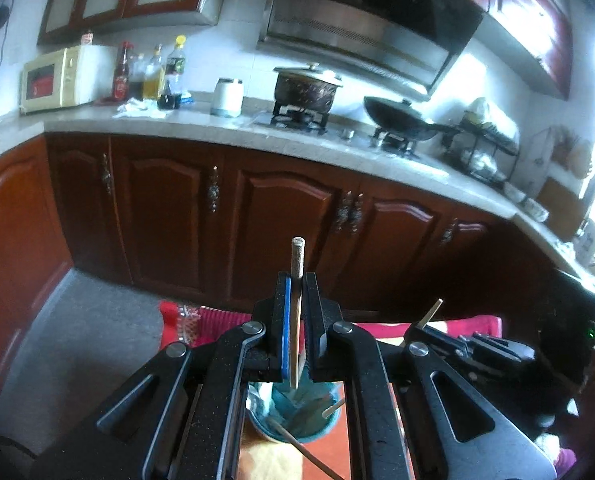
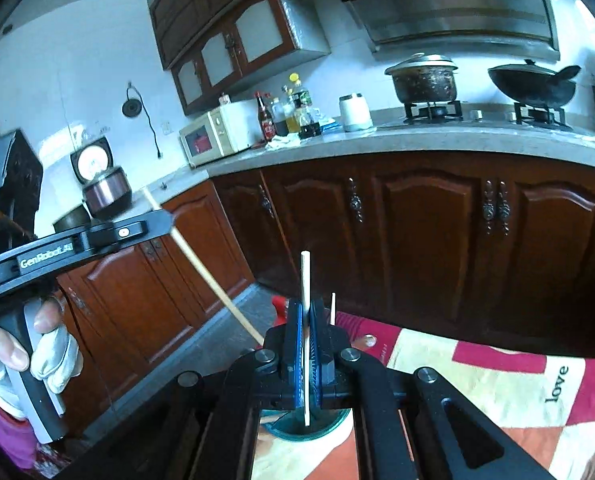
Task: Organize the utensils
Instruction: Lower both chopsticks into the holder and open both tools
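Note:
My left gripper [image 1: 296,280] is shut on a wooden chopstick [image 1: 296,268] that stands upright, its lower end over a teal cup [image 1: 297,420] holding several chopsticks. My right gripper [image 2: 306,306] is shut on a thin pale chopstick [image 2: 305,280], upright above the same teal cup [image 2: 309,426]. The right gripper shows at the right of the left wrist view [image 1: 437,336]. The left gripper, held by a gloved hand, shows at the left of the right wrist view [image 2: 165,220] with its chopstick [image 2: 205,272] slanting down.
The cup stands on a red, cream and orange patchwork cloth [image 2: 497,380]. Dark wooden cabinets [image 1: 257,216] run under a grey countertop [image 1: 201,124] with a microwave [image 1: 57,80], bottles [image 1: 153,76], a pot [image 1: 305,88] and a wok [image 1: 401,120].

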`<state>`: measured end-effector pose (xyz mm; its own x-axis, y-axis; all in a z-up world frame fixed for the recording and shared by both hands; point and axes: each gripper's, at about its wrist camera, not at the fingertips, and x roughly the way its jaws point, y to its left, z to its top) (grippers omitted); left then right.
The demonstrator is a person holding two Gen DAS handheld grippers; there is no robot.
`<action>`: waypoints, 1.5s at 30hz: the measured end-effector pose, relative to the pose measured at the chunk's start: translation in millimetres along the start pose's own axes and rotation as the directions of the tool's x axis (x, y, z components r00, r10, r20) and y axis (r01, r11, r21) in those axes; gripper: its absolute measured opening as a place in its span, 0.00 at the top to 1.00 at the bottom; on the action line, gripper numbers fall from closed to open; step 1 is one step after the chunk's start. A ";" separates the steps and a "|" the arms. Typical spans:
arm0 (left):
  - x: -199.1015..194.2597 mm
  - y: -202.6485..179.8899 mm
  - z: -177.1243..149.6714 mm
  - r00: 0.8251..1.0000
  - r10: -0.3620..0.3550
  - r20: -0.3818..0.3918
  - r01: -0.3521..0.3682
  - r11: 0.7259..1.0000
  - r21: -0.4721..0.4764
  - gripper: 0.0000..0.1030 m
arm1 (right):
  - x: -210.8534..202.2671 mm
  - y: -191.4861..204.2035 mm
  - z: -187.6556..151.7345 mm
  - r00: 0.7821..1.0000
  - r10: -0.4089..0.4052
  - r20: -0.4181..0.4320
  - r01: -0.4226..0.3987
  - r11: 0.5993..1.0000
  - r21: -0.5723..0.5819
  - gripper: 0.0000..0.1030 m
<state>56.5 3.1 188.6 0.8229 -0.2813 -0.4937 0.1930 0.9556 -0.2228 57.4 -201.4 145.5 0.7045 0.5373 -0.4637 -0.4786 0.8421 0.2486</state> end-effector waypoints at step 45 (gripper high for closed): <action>83.1 4.1 -47.3 0.983 0.071 -0.172 -0.066 0.997 0.031 0.75 | 69.9 -56.6 -69.6 0.980 0.029 -0.195 0.005 0.985 0.172 0.76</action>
<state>100.4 -20.5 106.9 0.7305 -0.2241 -0.6451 0.1549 0.9744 -0.1632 97.2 -214.8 39.9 0.5748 0.5420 -0.6131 -0.3774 0.8403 0.3891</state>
